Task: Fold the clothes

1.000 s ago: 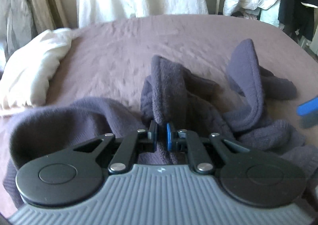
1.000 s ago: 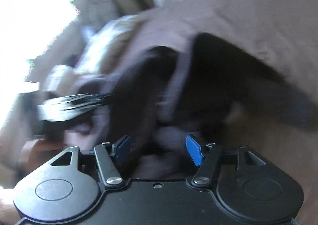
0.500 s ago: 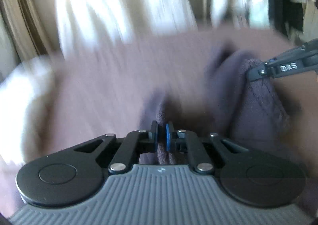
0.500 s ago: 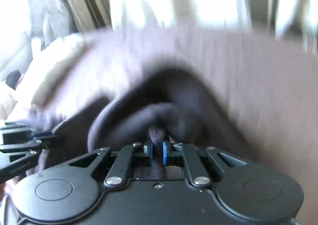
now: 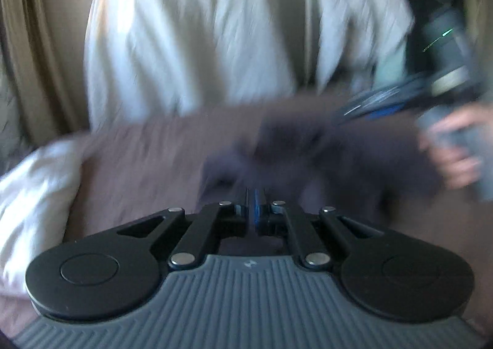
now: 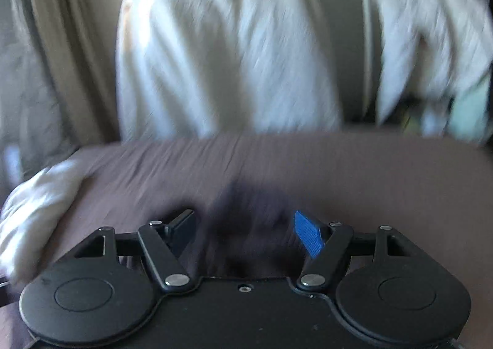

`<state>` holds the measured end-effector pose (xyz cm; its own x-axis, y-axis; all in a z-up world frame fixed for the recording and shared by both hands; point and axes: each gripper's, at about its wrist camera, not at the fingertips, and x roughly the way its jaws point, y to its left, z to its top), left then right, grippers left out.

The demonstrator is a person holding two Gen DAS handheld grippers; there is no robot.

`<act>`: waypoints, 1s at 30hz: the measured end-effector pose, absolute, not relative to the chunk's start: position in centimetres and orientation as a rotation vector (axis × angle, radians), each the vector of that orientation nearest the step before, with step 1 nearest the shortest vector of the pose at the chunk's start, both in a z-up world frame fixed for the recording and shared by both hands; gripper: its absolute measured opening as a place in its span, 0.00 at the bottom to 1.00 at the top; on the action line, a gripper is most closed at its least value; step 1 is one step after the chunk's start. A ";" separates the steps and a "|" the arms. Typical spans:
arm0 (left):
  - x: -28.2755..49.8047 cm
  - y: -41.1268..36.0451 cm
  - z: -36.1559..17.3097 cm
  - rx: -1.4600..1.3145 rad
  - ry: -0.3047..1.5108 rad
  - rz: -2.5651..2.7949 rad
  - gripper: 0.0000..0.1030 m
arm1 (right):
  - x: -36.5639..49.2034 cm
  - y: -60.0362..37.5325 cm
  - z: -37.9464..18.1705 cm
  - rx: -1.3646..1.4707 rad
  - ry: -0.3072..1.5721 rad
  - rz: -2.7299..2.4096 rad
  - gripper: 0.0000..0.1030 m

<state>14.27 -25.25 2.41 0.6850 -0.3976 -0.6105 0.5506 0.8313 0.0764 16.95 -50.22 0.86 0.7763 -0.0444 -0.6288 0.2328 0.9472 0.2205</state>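
Left claw [image 5: 253, 207] (pinched shut) facing dark garment [image 5: 308, 148]

We see open mauve bedsheet [image 6: 339, 164] ahead of the right gripper [image 6: 246, 231], with bare passage toward the far edge. On the left, a white pillow [image 6: 34, 210] crowds the bed's side. The dark purple garment [image 5: 323, 151] lies heaped across the middle. Beyond the bed, hanging white cloth [image 6: 222, 50] and beige curtains [image 6: 52, 40] close off the back.
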 end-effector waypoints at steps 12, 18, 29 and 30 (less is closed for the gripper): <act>15.9 -6.9 -2.2 0.278 0.641 -0.057 0.50 | 19.8 -47.1 -3.5 0.328 0.912 0.137 0.74; 14.3 0.0 -5.5 0.105 0.734 -0.018 0.55 | 23.0 -41.7 -3.7 0.130 0.901 0.013 0.74; 14.3 2.6 -7.5 0.029 0.734 -0.110 0.65 | 27.5 -38.3 -5.4 0.038 0.912 -0.181 0.73; 14.4 2.9 -7.7 0.021 0.743 -0.106 0.71 | 27.9 -38.2 -5.5 0.024 0.899 -0.201 0.73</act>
<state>14.44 2.91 -7.69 0.7311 -0.0883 -0.6765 0.1034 0.9945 -0.0181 27.91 -38.23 -5.53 0.6052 -0.1639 -0.7790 0.1836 0.9809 -0.0638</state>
